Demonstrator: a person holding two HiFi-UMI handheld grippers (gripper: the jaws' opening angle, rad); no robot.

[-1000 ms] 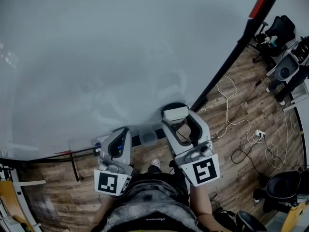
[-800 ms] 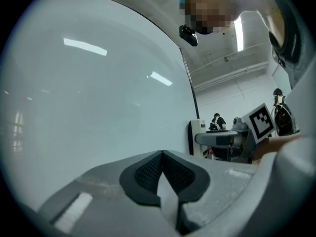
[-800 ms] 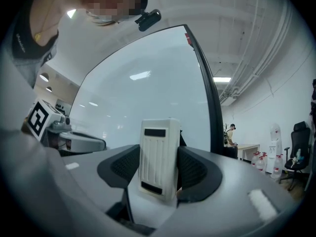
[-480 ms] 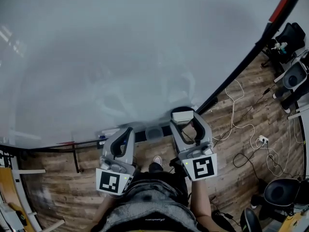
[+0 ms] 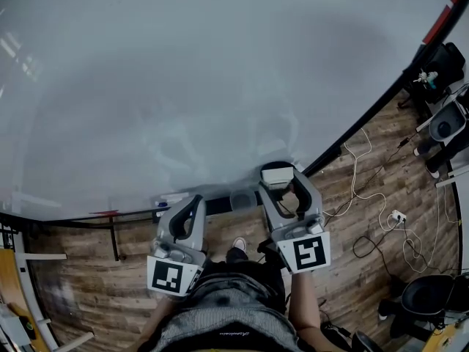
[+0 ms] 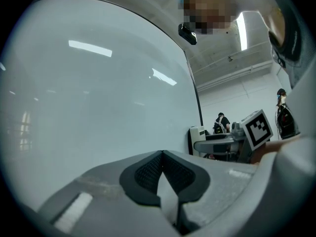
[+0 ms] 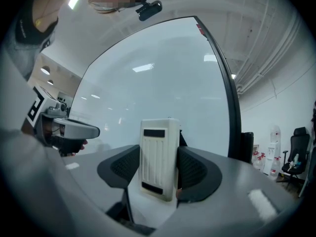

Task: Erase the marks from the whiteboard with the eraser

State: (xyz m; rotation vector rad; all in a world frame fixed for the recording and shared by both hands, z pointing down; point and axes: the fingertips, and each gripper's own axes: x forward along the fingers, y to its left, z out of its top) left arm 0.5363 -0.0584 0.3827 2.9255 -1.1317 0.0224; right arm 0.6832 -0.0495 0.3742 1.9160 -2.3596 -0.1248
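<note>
The whiteboard (image 5: 183,72) fills most of the head view, with faint smeared traces low near its bottom edge (image 5: 183,149). My right gripper (image 5: 277,176) is shut on a cream-white eraser (image 5: 276,173), held at the board's bottom right corner. In the right gripper view the eraser (image 7: 159,158) stands upright between the two dark pads, with the board (image 7: 158,98) behind it. My left gripper (image 5: 192,205) hangs lower left of it, just below the board's edge. Its pads (image 6: 148,174) meet with nothing between them, and the board (image 6: 94,98) fills its view.
The black board frame (image 5: 381,86) runs diagonally at the right. Cables (image 5: 366,189) and a power strip (image 5: 398,215) lie on the wooden floor. Office chairs (image 5: 443,123) stand at the far right. A marker tray (image 5: 165,202) sits under the board. A person (image 6: 223,122) stands far off.
The head view has tipped slightly, so the board sits higher and larger in it. Both grippers keep nearly the same places, the right one still gripping the eraser.
</note>
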